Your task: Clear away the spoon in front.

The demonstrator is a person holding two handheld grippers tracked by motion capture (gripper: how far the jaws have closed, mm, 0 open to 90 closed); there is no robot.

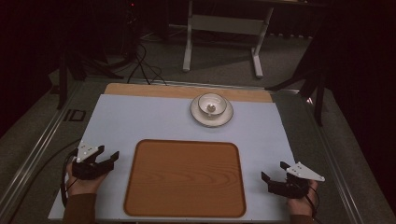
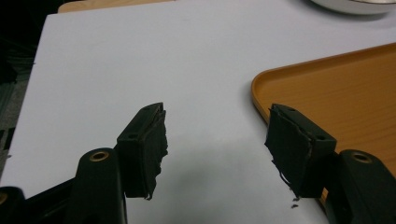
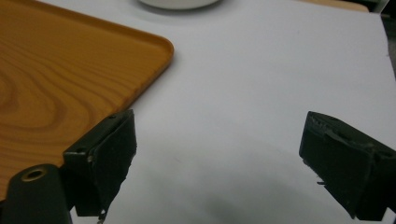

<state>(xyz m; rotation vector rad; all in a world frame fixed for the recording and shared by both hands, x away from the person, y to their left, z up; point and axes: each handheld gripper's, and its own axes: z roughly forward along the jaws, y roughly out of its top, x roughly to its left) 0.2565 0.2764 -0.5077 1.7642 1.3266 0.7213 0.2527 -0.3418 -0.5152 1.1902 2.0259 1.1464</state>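
A wooden tray (image 1: 185, 178) lies empty on the pale mat (image 1: 140, 116) at the table's front. Behind it, a white cup (image 1: 211, 103) stands on a white saucer (image 1: 211, 118). My left gripper (image 1: 108, 157) rests open left of the tray, held by a hand. In the left gripper view the gripper (image 2: 215, 140) has nothing between its jaws, and the tray corner (image 2: 299, 84) is at right. My right gripper (image 1: 274, 171) sits open right of the tray. In the right gripper view the gripper (image 3: 219, 154) is empty over the mat, with the tray (image 3: 70, 70) at left.
A bare wooden strip (image 1: 154, 90) runs along the table's back edge. Beyond the table stand a white desk frame (image 1: 224, 32) and cables (image 1: 144, 65) on the carpet. Metal rails (image 1: 37, 144) flank the table's sides.
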